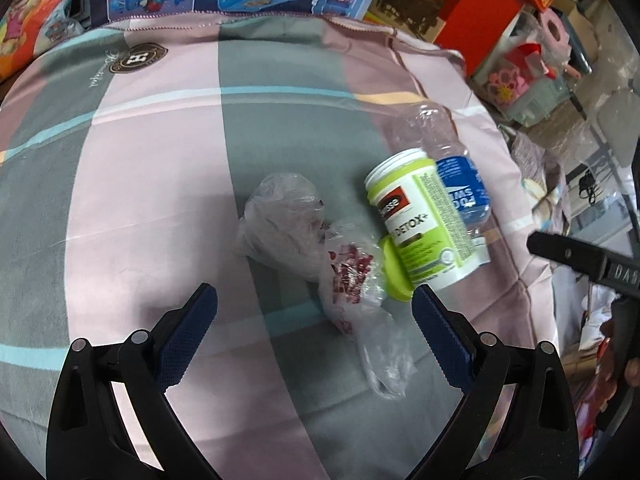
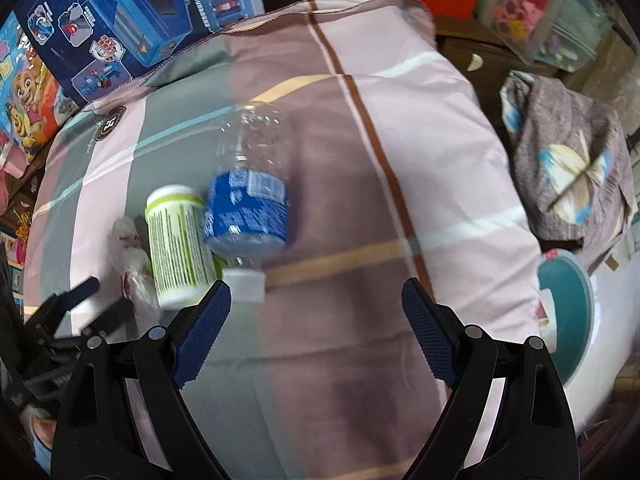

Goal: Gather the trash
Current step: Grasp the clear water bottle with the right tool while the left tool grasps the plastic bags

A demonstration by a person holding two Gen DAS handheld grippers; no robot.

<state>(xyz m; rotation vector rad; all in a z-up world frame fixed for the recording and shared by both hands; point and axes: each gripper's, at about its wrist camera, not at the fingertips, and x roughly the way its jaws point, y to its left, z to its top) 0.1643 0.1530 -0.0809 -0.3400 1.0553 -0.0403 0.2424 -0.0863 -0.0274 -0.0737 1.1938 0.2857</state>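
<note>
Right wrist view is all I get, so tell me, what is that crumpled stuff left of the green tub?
Observer: A clear plastic bag with red bits inside, lying against the green tub.
Operator: Does the tub have its lid on?
Observer: No. The green lid lies loose at the tub's base.
Operator: Is the left gripper holding anything?
Observer: No. The left gripper is open above the bag's tail.
</note>
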